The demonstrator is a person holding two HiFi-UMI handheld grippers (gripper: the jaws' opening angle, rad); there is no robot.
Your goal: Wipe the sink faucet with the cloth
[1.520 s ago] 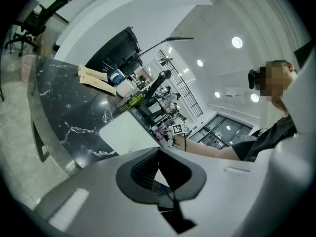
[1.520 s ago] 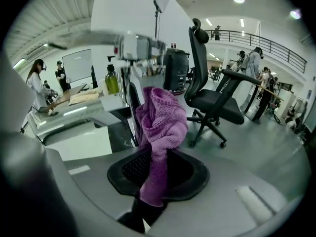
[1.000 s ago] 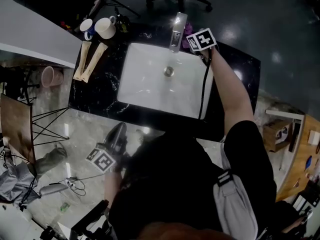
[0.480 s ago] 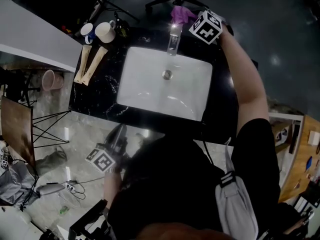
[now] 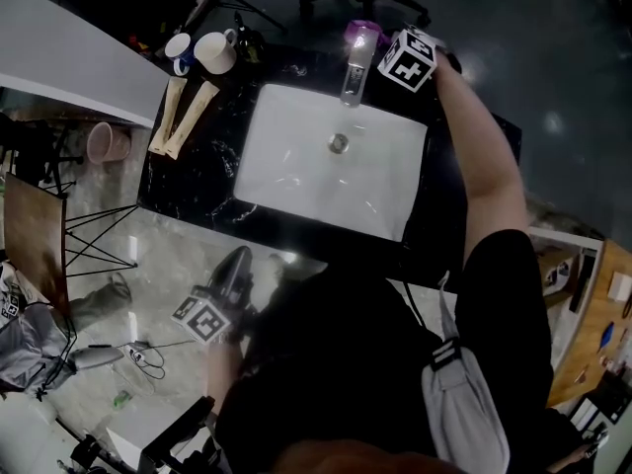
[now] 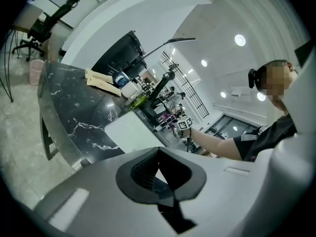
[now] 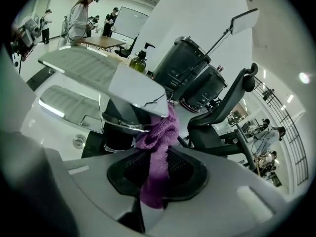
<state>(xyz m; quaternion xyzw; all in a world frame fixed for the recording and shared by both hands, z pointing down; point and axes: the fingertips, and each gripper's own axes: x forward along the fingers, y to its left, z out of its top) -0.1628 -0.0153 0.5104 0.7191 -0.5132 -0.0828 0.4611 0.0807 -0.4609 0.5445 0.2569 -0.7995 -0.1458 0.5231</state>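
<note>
The left gripper (image 5: 235, 263) is held low, off the near edge of the counter (image 5: 197, 181) and well apart from the sink (image 5: 281, 161). Its fingers are seen drawn together with nothing between them, and no part in the work is taken by it. At the counter's far left corner two mugs (image 5: 215, 52) and two tan strips (image 5: 188, 117) are noted, away from the faucet (image 5: 354, 72), which stands at the middle of the sink's far rim.

The purple cloth (image 7: 159, 132) is pinched between the fingers of the right gripper (image 7: 157, 168), which are closed partway and clamped onto it. Its free bunch is pressed against the rear of the faucet, just under the flat top plate.

Wiping is judged to be in hand, at the back of the faucet body. How much of the spout has been covered cannot be told. The next move calls for the cloth to be drawn round the body and along the spout. Contact is to be maintained and the pinch not slackened, lest the cloth be dropped into the sink.
</note>
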